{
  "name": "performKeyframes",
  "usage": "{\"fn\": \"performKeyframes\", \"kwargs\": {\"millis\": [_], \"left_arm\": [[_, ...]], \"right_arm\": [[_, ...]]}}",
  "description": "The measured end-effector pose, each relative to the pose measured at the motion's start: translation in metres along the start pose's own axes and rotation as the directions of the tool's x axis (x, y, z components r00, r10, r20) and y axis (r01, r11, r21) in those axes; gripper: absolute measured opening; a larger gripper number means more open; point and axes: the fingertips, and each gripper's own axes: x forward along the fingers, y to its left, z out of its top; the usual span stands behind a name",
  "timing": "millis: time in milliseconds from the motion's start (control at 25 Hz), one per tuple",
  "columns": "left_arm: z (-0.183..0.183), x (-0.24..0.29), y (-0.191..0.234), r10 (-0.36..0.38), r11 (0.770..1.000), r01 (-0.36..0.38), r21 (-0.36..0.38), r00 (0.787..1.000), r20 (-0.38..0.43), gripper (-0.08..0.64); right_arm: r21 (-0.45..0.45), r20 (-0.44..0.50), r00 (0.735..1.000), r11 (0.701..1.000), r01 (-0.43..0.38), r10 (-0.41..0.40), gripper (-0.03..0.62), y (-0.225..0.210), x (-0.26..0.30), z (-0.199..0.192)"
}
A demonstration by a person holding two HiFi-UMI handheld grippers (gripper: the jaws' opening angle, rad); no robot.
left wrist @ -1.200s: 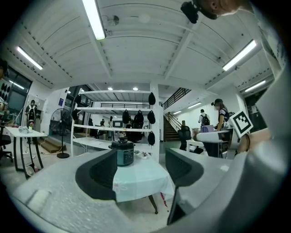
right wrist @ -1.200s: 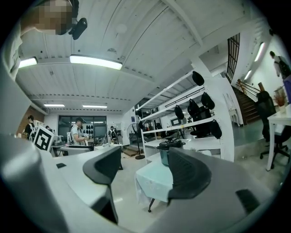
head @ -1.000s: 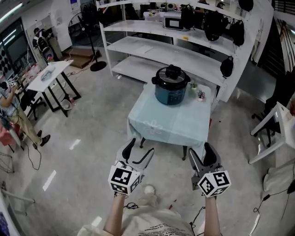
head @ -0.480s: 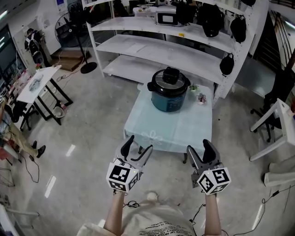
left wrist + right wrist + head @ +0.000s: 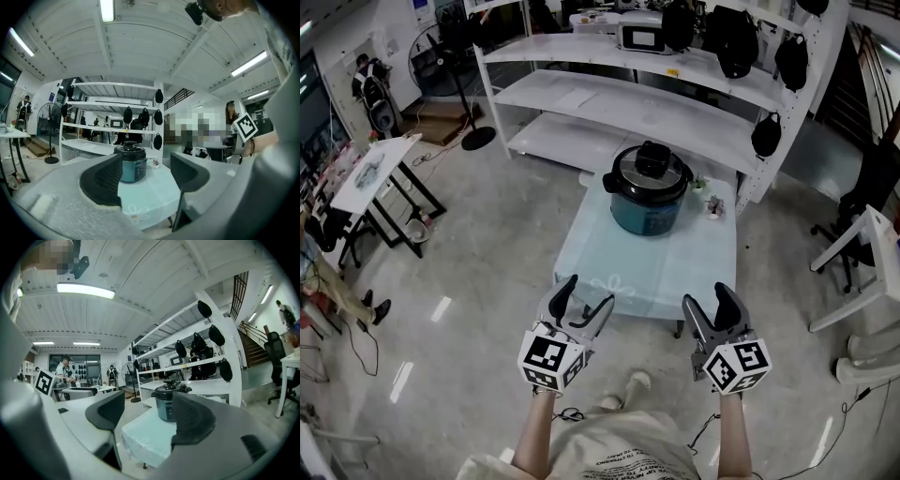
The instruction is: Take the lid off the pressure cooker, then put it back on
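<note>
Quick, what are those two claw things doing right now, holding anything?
Left grey gripper: open, holding nothing.
Right grey gripper: open, holding nothing.

A glossy grey concrete floor (image 5: 487, 244) spreads under a small table (image 5: 666, 272) draped in pale blue cloth. Behind it stands a long white shelf rack (image 5: 609, 98) with black bags (image 5: 766, 134) hanging at its right end. A standing fan (image 5: 450, 42) and a white folding table (image 5: 380, 169) stand at the left. Strip lights (image 5: 85, 290) run along the white ceiling.
</note>
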Motion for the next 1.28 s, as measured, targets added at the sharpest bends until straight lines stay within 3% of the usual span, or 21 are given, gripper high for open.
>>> {"fn": "performKeyframes", "kwargs": {"millis": [280,560,1280], "left_arm": [[0.003,0.033,0.018,0.007,1.0,-0.007,-0.003,1.0,0.015,0.318],[0.004,0.104,0.045,-0.004,1.0,0.004,0.0,1.0,0.013,0.318],[0.023,0.27,0.121,0.036,0.999,-0.037,-0.037,0.999,-0.014,0.318]], "right_arm": [[0.003,0.011,1.0,1.0,-0.002,0.002,0.316,-0.022,0.029,0.005],[0.014,0.0,1.0,1.0,-0.02,0.02,0.316,-0.066,0.096,0.007],[0.003,-0.08,0.983,0.986,-0.165,0.164,0.316,-0.153,0.264,0.032]]}}
